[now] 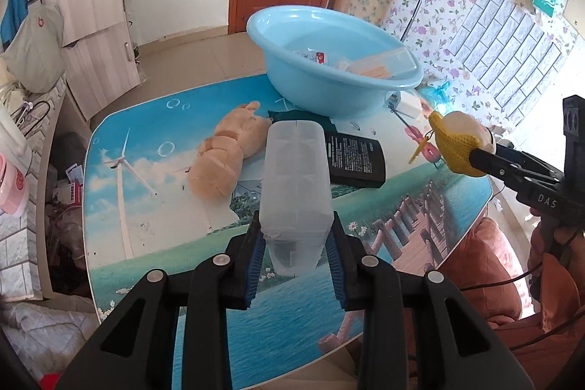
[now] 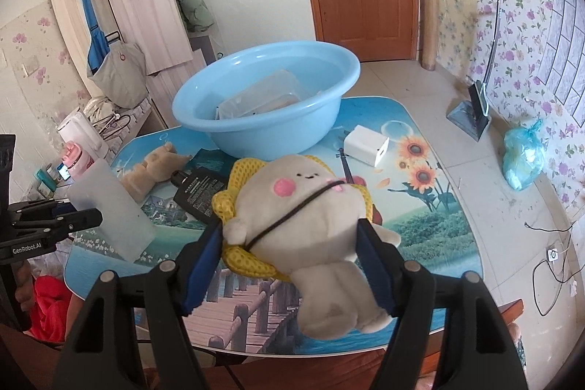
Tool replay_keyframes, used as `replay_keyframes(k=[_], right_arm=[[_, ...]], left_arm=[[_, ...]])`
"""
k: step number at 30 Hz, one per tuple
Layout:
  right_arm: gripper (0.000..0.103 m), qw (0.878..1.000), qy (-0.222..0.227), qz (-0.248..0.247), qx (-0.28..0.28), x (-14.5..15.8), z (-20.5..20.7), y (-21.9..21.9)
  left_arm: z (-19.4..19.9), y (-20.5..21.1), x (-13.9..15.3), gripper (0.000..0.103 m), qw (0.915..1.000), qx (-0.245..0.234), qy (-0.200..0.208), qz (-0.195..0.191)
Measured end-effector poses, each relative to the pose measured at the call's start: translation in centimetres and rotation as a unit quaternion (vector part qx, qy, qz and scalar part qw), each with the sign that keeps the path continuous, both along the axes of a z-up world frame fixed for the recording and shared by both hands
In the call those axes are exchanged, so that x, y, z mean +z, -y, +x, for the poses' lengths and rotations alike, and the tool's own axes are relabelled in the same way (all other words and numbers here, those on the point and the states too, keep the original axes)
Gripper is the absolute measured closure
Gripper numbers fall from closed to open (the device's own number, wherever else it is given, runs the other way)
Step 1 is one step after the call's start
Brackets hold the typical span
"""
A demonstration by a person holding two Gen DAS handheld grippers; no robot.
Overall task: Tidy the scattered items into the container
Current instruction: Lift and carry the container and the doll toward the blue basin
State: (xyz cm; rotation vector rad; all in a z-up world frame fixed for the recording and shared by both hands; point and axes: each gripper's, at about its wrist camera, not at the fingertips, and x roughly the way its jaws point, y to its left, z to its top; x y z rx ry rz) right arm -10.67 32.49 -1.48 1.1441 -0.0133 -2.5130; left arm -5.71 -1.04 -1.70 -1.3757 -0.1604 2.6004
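A: What's the biggest thing out there?

B: The table (image 2: pixel 431 214), with its printed seaside-and-windmill top. On it, beyond both tongs, sits the light blue basin (image 2: pixel 270 119), round and deep, already holding a clear box and some flat packets.

A: And the loose items?

B: A tan plush bear (image 1: pixel 223 156) lies on the table ahead and to the left of the left tongs, long axis running away toward the basin. Just right of it is a black flat packet (image 1: pixel 356 159) with white print, lying flat. A small white charger block (image 2: pixel 365 145) sits ahead of the right tongs, close beside the basin.

A: What are the tongs doing?

B: The left tongs (image 1: pixel 296 243) are closed partway on a frosted clear plastic box (image 1: pixel 294 185), gripping its near end; the box is held above the table, its long axis pointing straight ahead at the basin. The right tongs (image 2: pixel 292 243) are spread fairly wide and clamp a cream plush doll (image 2: pixel 310 222) with pink cheeks and a yellow knitted hood, lifted off the table, head toward the basin, feet toward the camera.
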Motion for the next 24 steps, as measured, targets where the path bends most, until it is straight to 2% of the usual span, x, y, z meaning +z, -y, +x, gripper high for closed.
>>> replay_keyframes(k=[5, 13, 24], right_arm=[[0.032, 1.000, -0.004, -0.003, 0.002, 0.6, 0.1, 0.2], [0.032, 0.999, -0.033, -0.016, 0.010, 3.5, -0.2, 0.6], [0.032, 0.998, -0.054, -0.027, 0.027, 5.4, -2.3, 1.8]], left_arm=[[0.1, 0.3, 1.5, 0.072, 0.9999, 0.005, -0.015, 0.002], [-0.5, 0.3, 4.1, 0.072, 0.9994, 0.008, -0.035, -0.002], [-4.0, -1.6, 7.9, 0.072, 0.9972, -0.018, -0.071, -0.014]])
